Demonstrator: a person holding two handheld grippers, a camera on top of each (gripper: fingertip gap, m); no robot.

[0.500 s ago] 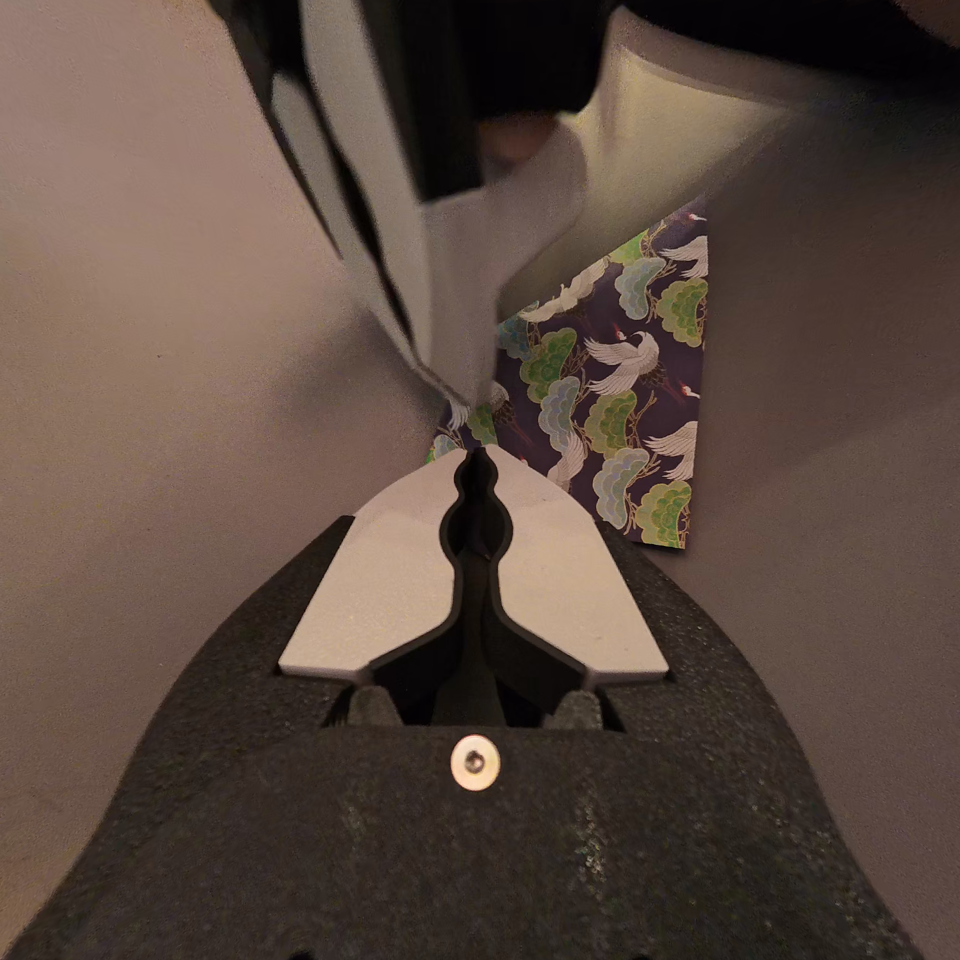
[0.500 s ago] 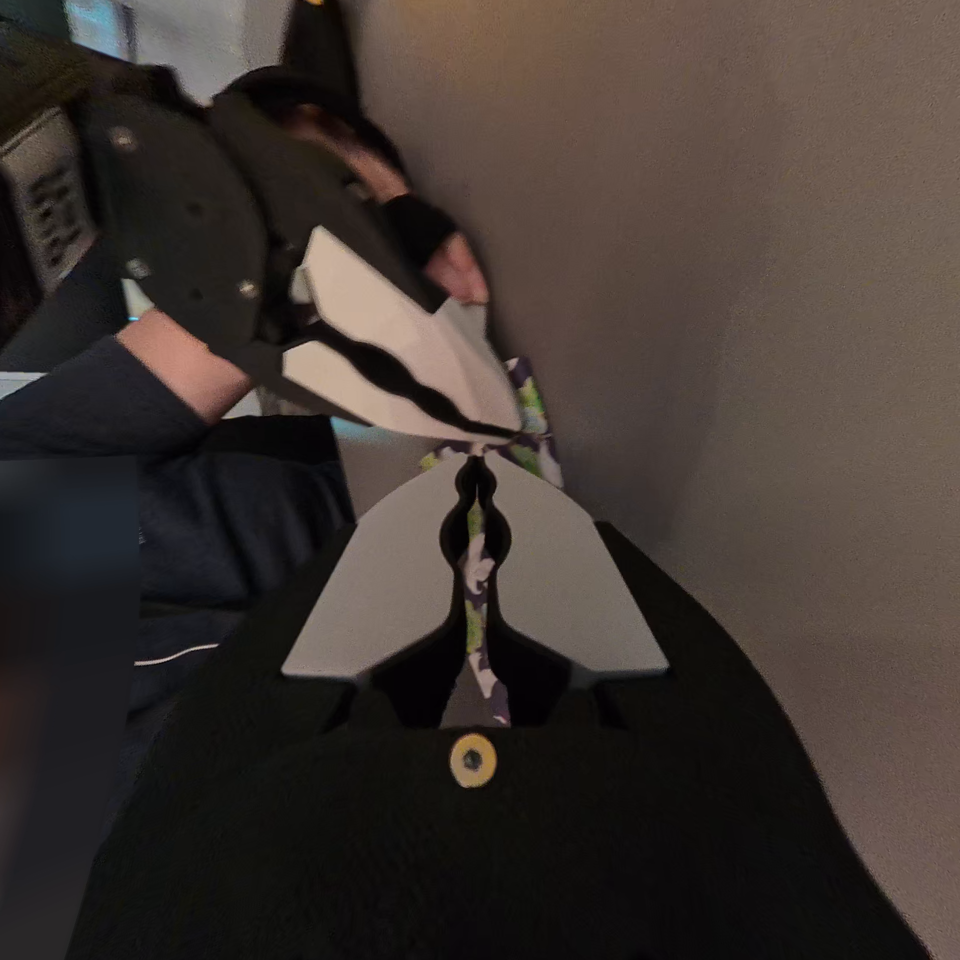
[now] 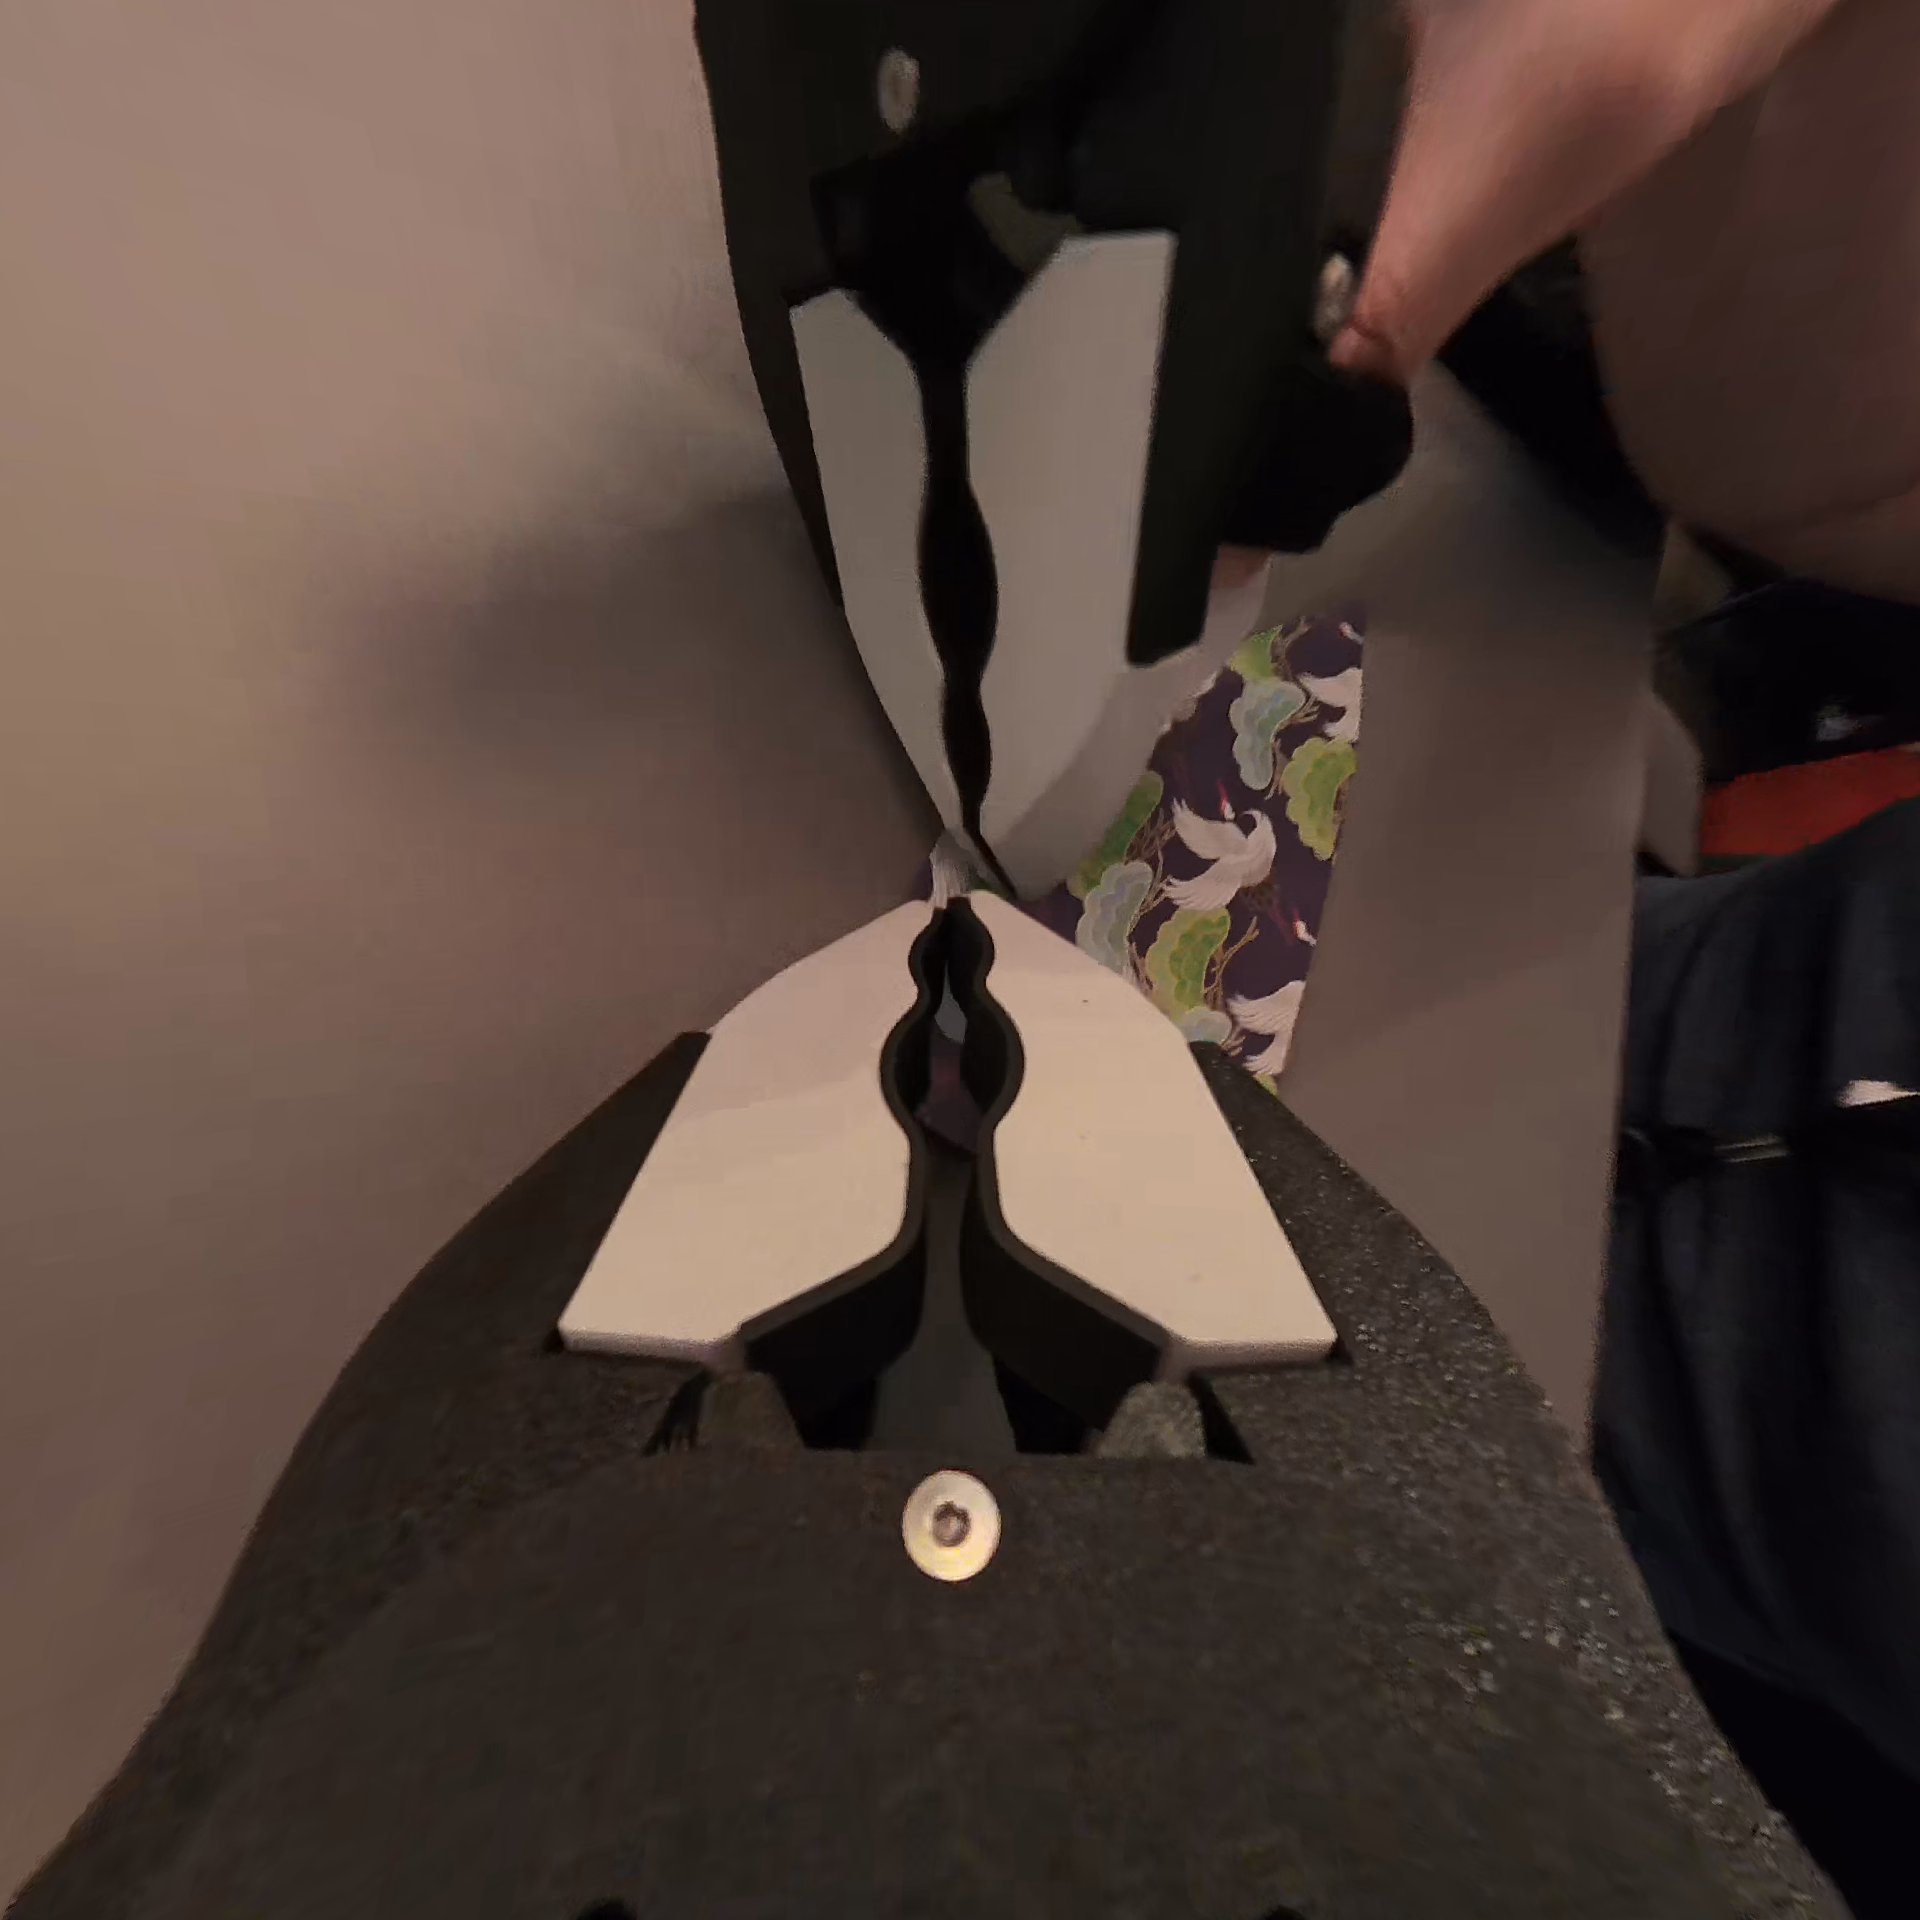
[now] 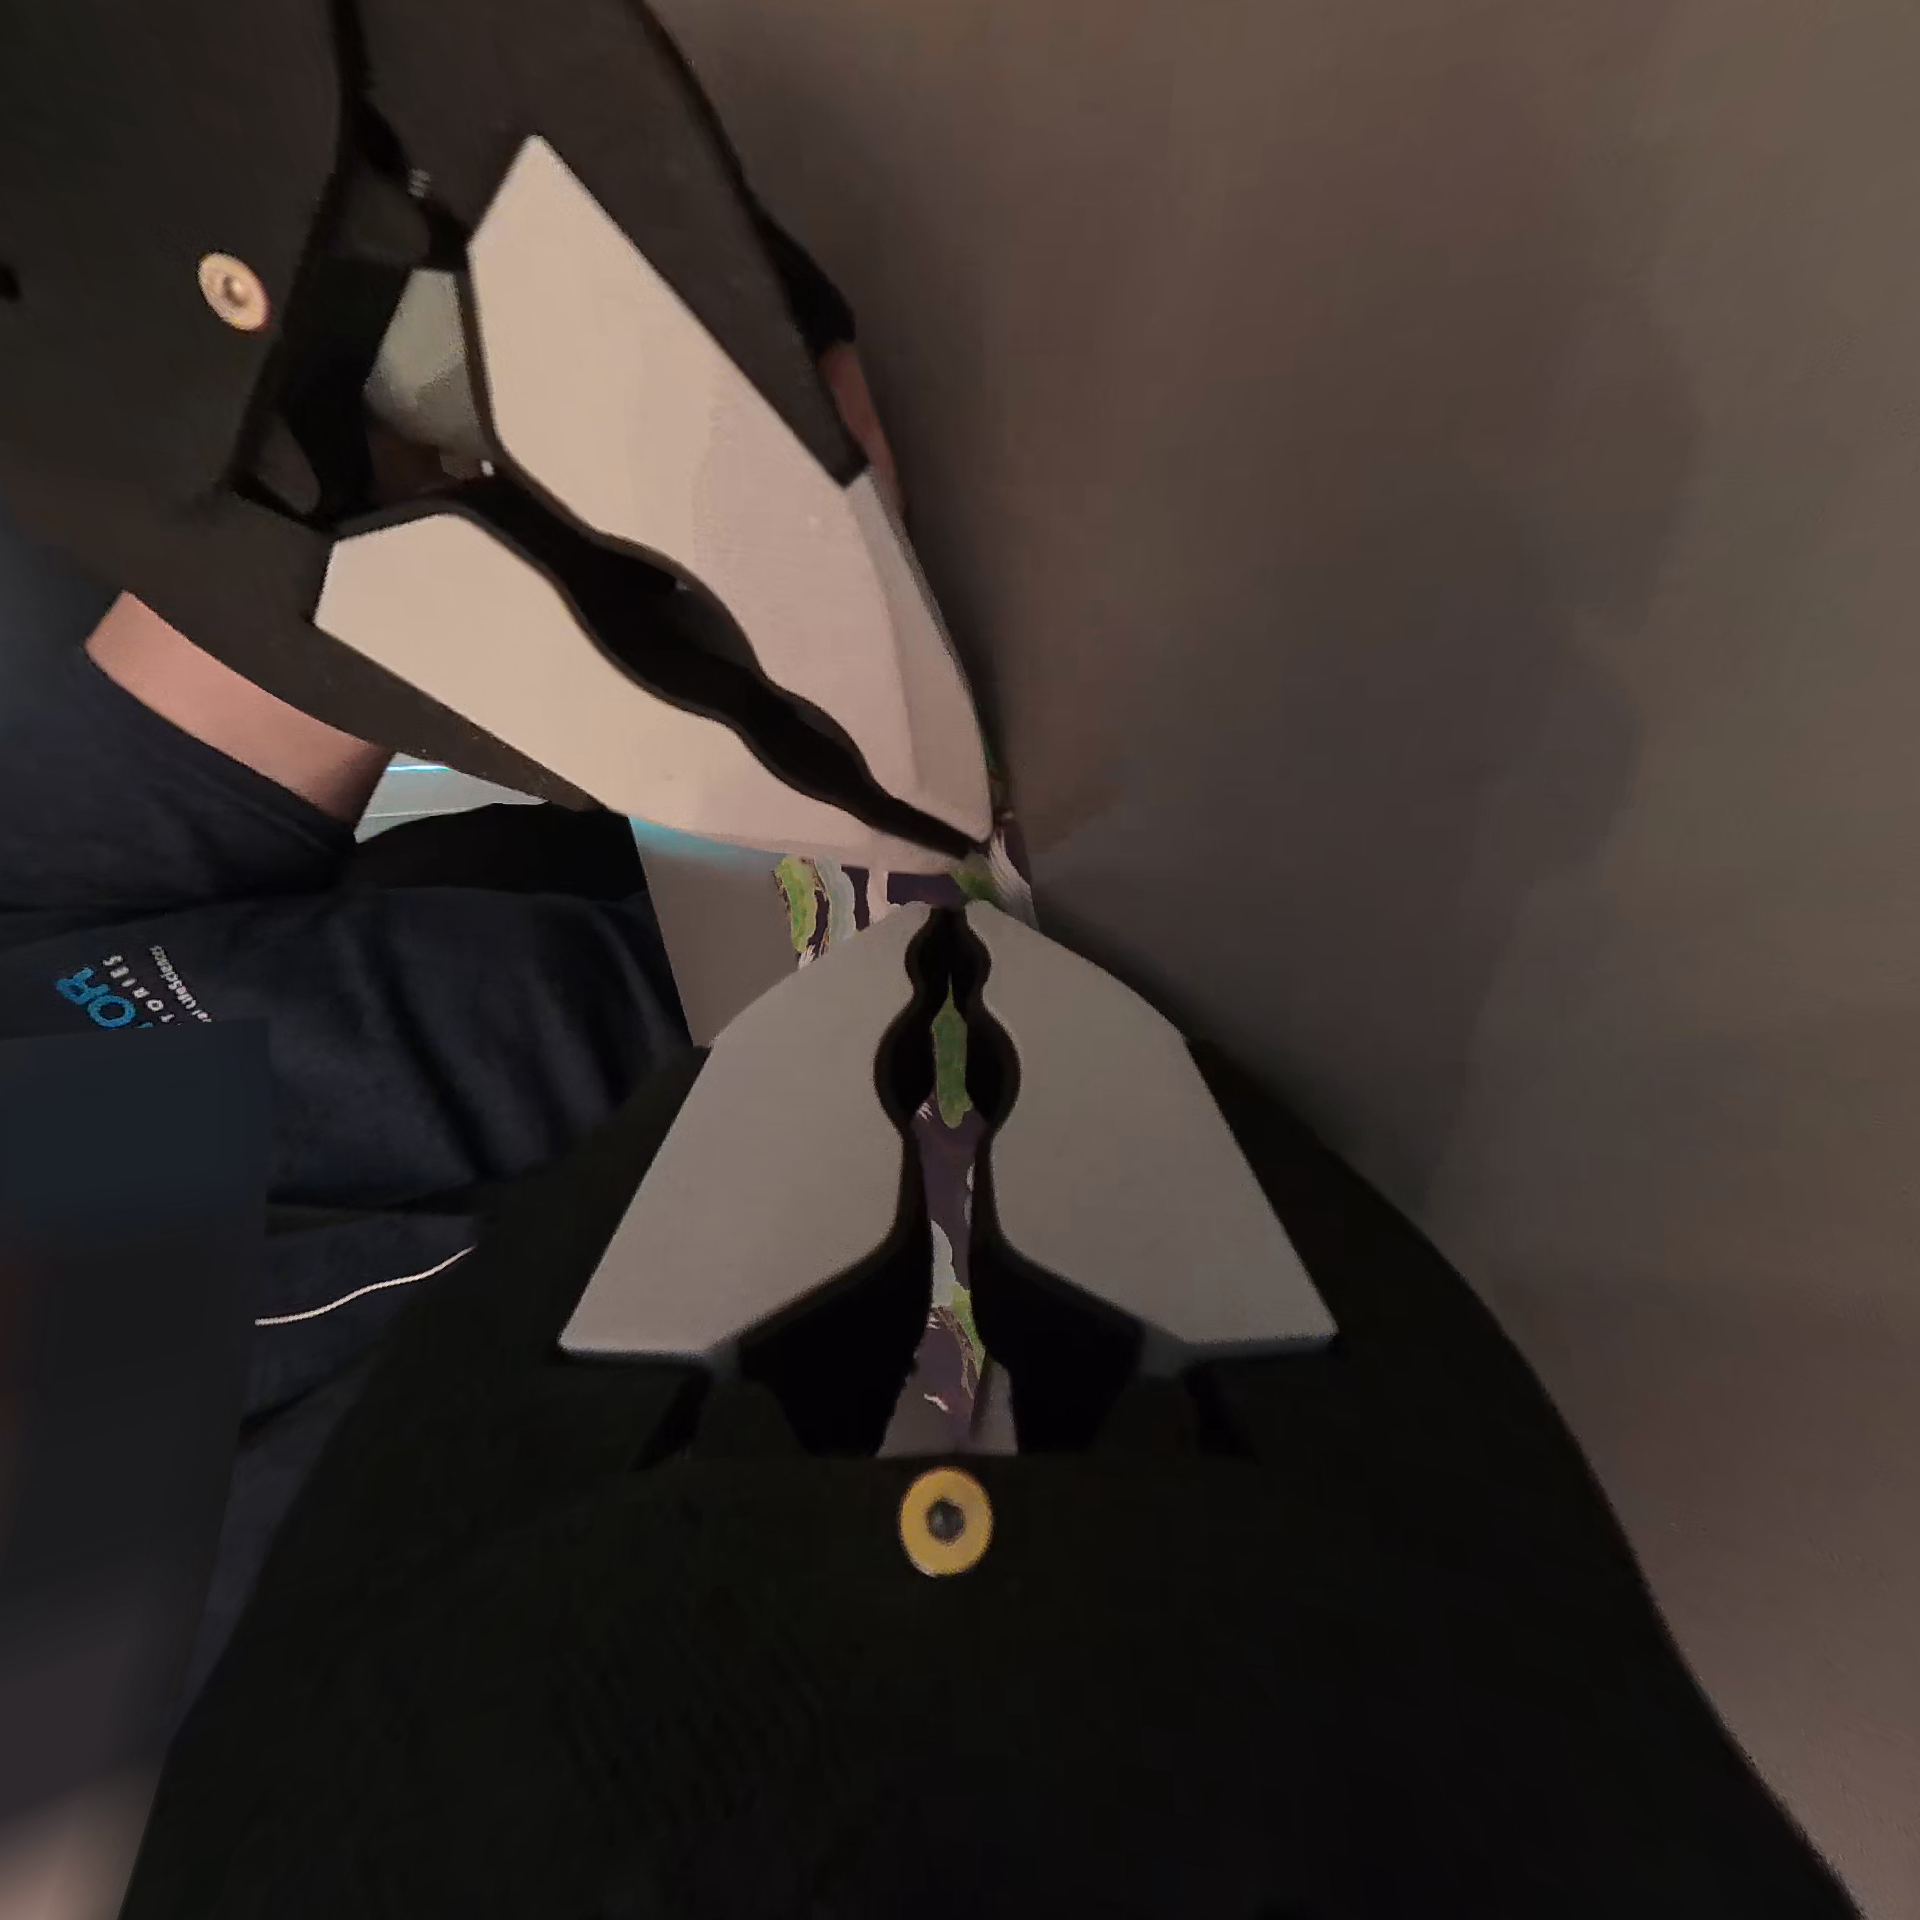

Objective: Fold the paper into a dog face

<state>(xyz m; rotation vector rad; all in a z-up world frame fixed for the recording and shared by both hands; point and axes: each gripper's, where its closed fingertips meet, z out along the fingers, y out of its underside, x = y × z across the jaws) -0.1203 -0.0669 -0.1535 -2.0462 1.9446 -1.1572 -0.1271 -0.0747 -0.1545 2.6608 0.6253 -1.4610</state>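
The paper (image 3: 1231, 862) is dark purple with white cranes and green and blue trees, and lies on a grey tabletop (image 3: 312, 727). My left gripper (image 3: 954, 906) is shut, its tips pinching the paper's near corner; purple shows through the gap between its fingers. My right gripper (image 3: 971, 831) comes down from above, tip to tip with the left one. In the right wrist view my right gripper (image 4: 945, 916) is shut on the paper (image 4: 951, 1143), which runs edge-on between its fingers. The left gripper (image 4: 971, 844) reaches in from the upper left to the same corner.
A person's hand (image 3: 1507, 156) holds the right gripper at the top right. A dark blue sleeve and torso (image 4: 156, 831) fill the left of the right wrist view. The grey tabletop (image 4: 1455, 623) stretches to the right.
The two grippers have come closer together and now face each other almost head-on. The paper shows narrower and more edge-on in the left wrist view. Both stay shut.
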